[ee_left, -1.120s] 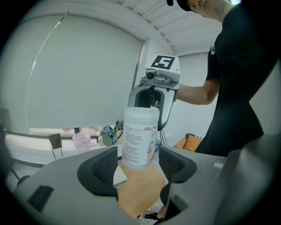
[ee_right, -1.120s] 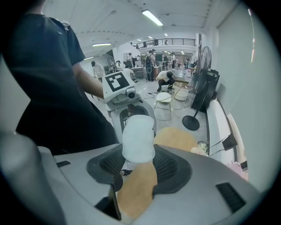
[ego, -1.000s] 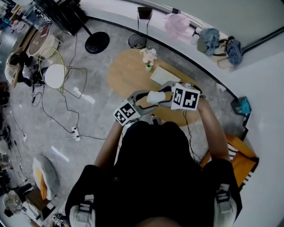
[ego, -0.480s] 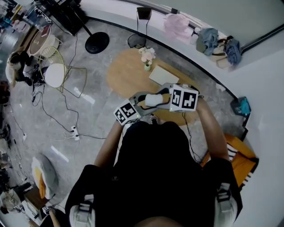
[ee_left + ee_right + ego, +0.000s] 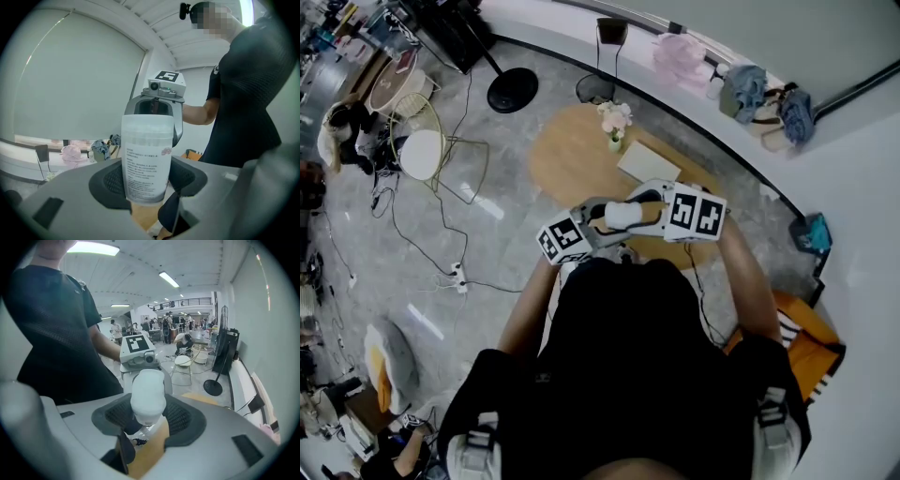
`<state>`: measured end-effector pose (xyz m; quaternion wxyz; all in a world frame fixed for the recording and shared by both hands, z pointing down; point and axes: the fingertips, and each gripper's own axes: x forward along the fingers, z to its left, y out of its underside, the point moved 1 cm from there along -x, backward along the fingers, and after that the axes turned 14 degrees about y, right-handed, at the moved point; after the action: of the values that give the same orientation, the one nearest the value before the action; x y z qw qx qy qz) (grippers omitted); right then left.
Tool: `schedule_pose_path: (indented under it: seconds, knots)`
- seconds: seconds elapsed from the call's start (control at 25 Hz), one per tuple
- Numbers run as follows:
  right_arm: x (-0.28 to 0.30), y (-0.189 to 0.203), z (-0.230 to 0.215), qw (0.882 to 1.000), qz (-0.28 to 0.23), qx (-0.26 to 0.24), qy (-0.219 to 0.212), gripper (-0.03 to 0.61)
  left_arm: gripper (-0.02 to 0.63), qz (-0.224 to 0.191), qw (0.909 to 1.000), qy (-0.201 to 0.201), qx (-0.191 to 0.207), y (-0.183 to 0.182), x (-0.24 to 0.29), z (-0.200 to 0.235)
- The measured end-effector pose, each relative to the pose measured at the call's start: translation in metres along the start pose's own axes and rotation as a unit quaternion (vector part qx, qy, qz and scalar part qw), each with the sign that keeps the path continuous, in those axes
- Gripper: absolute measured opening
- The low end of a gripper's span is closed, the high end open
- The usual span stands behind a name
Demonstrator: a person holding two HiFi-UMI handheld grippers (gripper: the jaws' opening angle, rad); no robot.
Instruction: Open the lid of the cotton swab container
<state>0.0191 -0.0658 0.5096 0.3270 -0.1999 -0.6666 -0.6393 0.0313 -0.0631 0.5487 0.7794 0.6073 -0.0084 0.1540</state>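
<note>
Container (image 5: 619, 214) is held mid-frame above table (image 5: 567, 155) | left gripper (image 5: 145, 183) jaws have just been closing, body pinched between pads | right gripper (image 5: 149, 416) is clamped on lid (image 5: 146, 127) end | body to be steadied, lid to be pulled straight, never crushed

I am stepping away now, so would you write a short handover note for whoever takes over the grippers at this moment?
Left gripper: jaws have just been closing; its pads sit against the labelled body of the cotton swab container.
Right gripper: shut on the container's white end, probably the lid end.
Where: the container is held in the air between both grippers, above the round wooden table.
Done: container lifted and gripped at both ends.
Left: the lid looks still on, with no gap visible. Likely next move is to hold the body with the left gripper and work the lid off with the right.
</note>
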Motion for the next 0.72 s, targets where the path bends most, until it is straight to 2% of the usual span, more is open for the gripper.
schedule_pose_path:
  seconds: [0.16,0.72]
  knots:
    - [-0.002,-0.005,0.004,0.999,-0.035,0.014,0.0,0.208,0.23,-0.004,1.0,0.002,-0.001,-0.002,0.003,-0.005]
    - [-0.008,-0.014,0.001,0.994,-0.092,0.053,0.003,0.204,0.23,-0.02,0.9997,-0.011,-0.003,-0.006,0.0,-0.007]
